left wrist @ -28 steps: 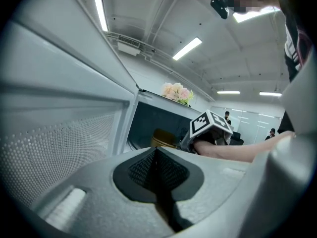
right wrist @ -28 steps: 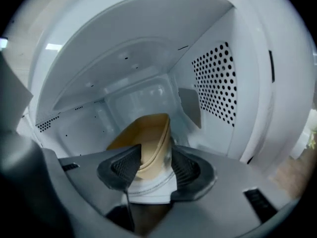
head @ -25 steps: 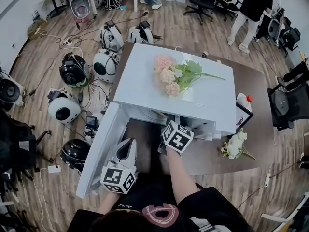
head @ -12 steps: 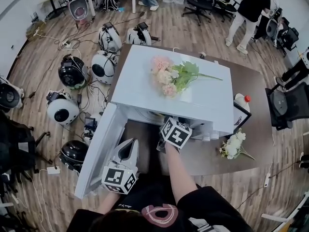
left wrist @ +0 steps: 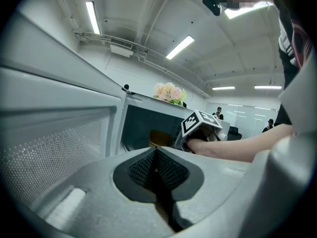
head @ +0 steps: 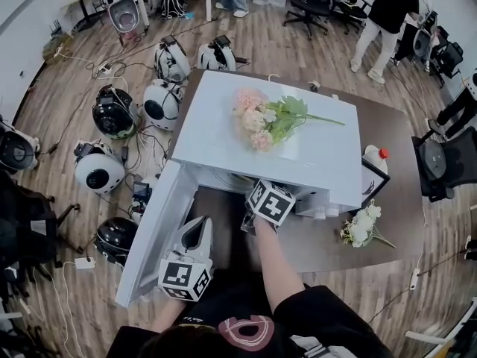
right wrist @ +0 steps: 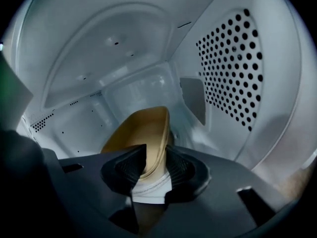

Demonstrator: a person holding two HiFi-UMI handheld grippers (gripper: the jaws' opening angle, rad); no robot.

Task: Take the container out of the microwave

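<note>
The white microwave (head: 216,133) stands on the brown table with its door (head: 153,230) swung open to the left. A tan container (right wrist: 141,128) sits inside the cavity and also shows through the opening in the left gripper view (left wrist: 159,138). My right gripper (right wrist: 153,170) reaches into the cavity, and its jaws are closing with the container's near rim between the pads, which touch it on both sides. In the head view only its marker cube (head: 270,202) shows. My left gripper (left wrist: 156,170) is shut on nothing and hovers in front of the open door (head: 195,233).
A bunch of pink flowers (head: 264,118) lies on top of the microwave. A white bottle with a red cap (head: 376,157) and a small white flower bunch (head: 365,222) are on the table (head: 320,241) to the right. Round devices (head: 98,171) and cables litter the floor at the left.
</note>
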